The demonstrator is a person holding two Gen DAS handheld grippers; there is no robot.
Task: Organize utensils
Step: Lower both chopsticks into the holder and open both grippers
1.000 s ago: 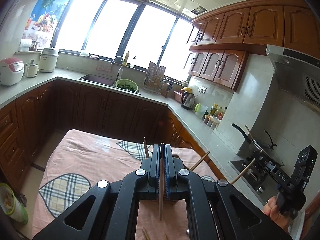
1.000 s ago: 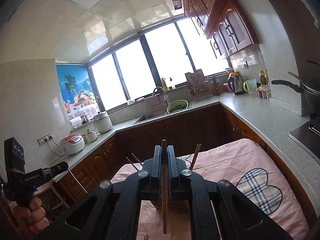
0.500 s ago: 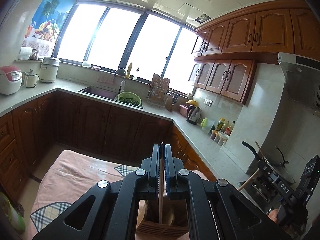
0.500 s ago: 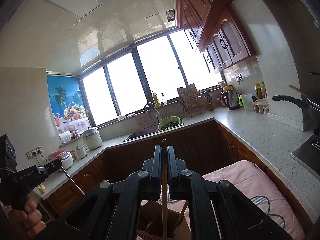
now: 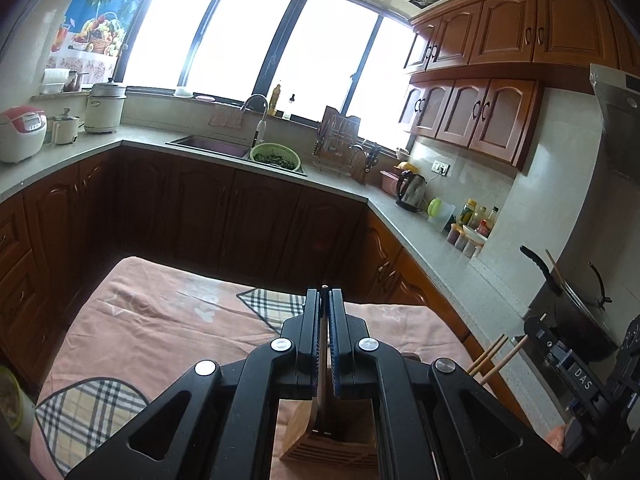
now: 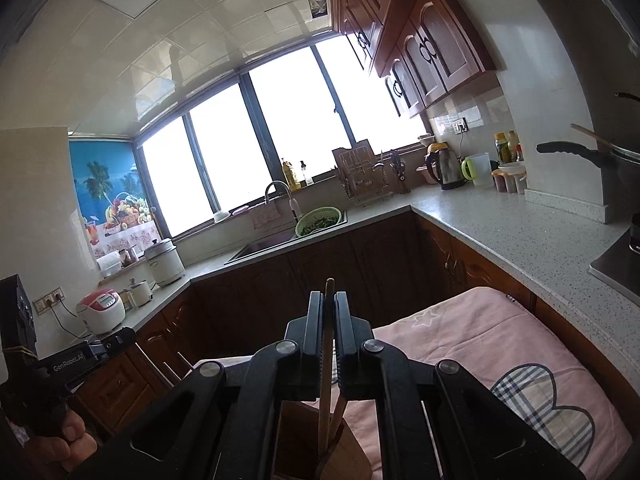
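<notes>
Kitchen counter (image 5: 200,140): pale speckled stone, L-shaped, running below the window over dark wooden cabinets.

Table cloth (image 5: 168,320): pink, with plaid heart patches, covering the table in the foreground of both views.

Sink (image 5: 212,146): set into the counter under the window; a green colander (image 5: 275,156) with greens rests at its right edge.

Rice cooker (image 5: 20,132): white and red, on the counter at far left.

Kettle (image 5: 412,190): steel, on the counter near the corner, beside a lidded jug.

Utensil holder (image 5: 332,432): wooden, slatted at the base, standing on the cloth directly below both grippers; divided into compartments.

Left gripper (image 5: 324,300): jaws pressed together, pinching a single wooden chopstick (image 5: 322,360) that hangs upright, lower end down inside the holder.

Right gripper (image 6: 329,304): jaws likewise pressed together on another chopstick (image 6: 326,360), upright, its lower end within a holder compartment, just beside a stick already leaning there.

Hand (image 6: 74,438): gripping the left tool's handle, low left in the right view.
</notes>
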